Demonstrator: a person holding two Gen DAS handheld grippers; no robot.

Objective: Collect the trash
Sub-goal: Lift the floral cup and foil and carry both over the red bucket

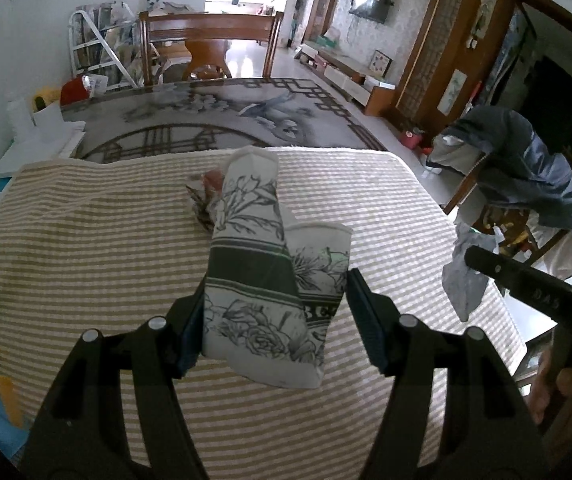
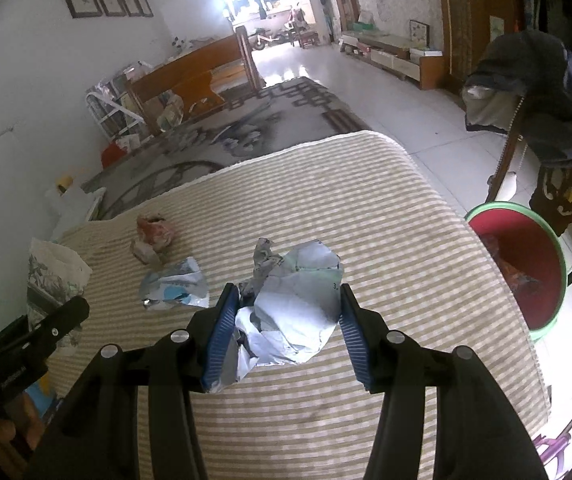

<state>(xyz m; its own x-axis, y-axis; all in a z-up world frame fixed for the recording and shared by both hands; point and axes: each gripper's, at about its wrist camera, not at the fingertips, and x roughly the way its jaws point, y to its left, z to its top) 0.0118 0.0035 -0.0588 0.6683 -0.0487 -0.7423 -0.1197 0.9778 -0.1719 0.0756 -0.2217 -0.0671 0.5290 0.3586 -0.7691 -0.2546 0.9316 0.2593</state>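
Observation:
My left gripper (image 1: 275, 300) is shut on crushed floral paper cups (image 1: 263, 280), held above the striped cloth (image 1: 85, 240); they also show in the right wrist view (image 2: 51, 276). My right gripper (image 2: 283, 316) is shut on a crumpled white paper ball (image 2: 298, 308), seen from the left view too (image 1: 466, 276). On the cloth lie a flattened silver-blue wrapper (image 2: 177, 284) and a crumpled pink-and-grey wad (image 2: 151, 236). A red bin with a green rim (image 2: 526, 268) stands on the floor to the right of the table, with scraps inside.
A patterned rug (image 1: 213, 120) lies beyond the table, then a wooden bench (image 1: 209, 44). A chair draped with dark clothes (image 1: 526, 168) stands at the right. White boxes (image 1: 45, 132) sit at the left wall.

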